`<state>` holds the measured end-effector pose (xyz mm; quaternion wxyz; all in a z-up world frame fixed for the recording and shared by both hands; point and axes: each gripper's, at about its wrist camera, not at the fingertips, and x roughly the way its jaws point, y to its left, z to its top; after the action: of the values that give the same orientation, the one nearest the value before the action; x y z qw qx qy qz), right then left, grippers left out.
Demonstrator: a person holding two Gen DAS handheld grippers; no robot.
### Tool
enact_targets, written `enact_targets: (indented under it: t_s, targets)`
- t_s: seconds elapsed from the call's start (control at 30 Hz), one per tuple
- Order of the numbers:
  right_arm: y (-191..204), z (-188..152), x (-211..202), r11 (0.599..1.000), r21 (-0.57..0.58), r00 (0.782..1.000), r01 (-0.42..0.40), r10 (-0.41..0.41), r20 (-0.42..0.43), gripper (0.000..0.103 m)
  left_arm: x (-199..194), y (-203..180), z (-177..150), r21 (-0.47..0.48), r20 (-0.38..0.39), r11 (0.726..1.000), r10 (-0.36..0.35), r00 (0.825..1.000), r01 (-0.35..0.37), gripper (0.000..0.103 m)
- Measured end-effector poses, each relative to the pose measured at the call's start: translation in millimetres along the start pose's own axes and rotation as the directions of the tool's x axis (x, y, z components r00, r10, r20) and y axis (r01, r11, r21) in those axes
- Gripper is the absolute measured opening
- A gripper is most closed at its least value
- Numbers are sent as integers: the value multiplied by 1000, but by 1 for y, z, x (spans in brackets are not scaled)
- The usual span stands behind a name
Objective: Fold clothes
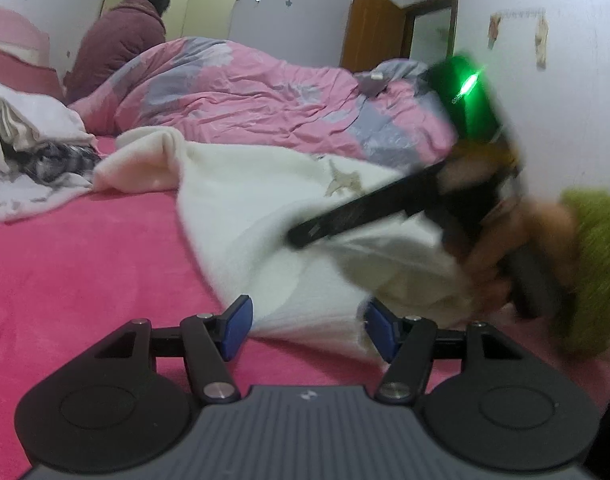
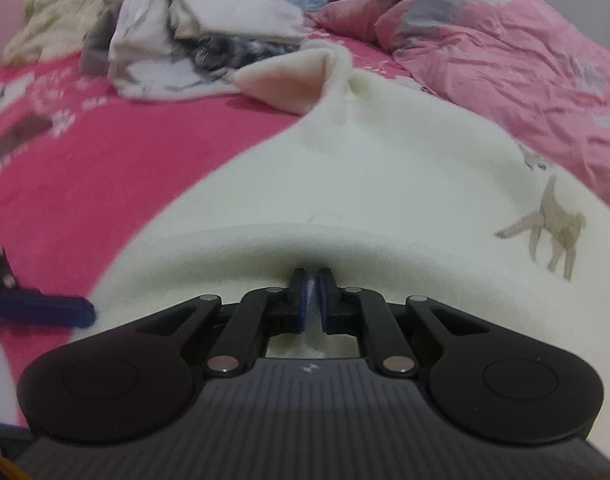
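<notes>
Cream garment (image 2: 345, 168) with tan, seemingly deer, print.

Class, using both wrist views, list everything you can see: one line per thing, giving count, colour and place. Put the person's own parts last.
Fleece garment: one, cream with a tan animal print, spread across the bed nearest the cameras.
Bedsheet: one, bright pink, under everything.
Duvet: one, pink with grey patches, heaped behind the fleece garment.
Clothes pile: one heap, white and grey, at the far left of the bed.
Seated person: one, in a maroon jacket, at the head of the bed, back to us.
Door: one, brown wood, open, far wall.
Left gripper: black with blue pads, open, a fleece edge between them.
Right gripper: black, shut on the fleece.
Right hand: green sleeve, blurred.
</notes>
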<state>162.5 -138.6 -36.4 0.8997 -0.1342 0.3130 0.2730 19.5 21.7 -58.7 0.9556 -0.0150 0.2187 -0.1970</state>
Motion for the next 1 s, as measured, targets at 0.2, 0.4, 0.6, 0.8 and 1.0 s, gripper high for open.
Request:
enact_targets:
  t_s: [0.2, 0.4, 0.6, 0.8, 1.0]
  targets:
    - [-66, -11, -80, 958, 285, 990, -24, -16, 137, 29, 4, -2, -1, 9, -39, 997, 73, 997, -72, 71]
    - [-113, -55, -138, 927, 363, 989, 92, -129, 78, 30, 6, -4, 0, 19, -42, 996, 89, 995, -88, 72]
    - [-117, -78, -122, 940, 316, 991, 129, -134, -8, 30, 8, -9, 1, 41, -53, 993, 109, 993, -107, 72]
    - [-111, -82, -94, 949, 235, 977, 211, -200, -69, 8, 8, -10, 0, 44, -49, 993, 112, 993, -109, 72]
    - [-114, -73, -73, 945, 159, 956, 287, -272, -109, 0, 7, -7, -1, 36, -44, 995, 100, 994, -98, 72]
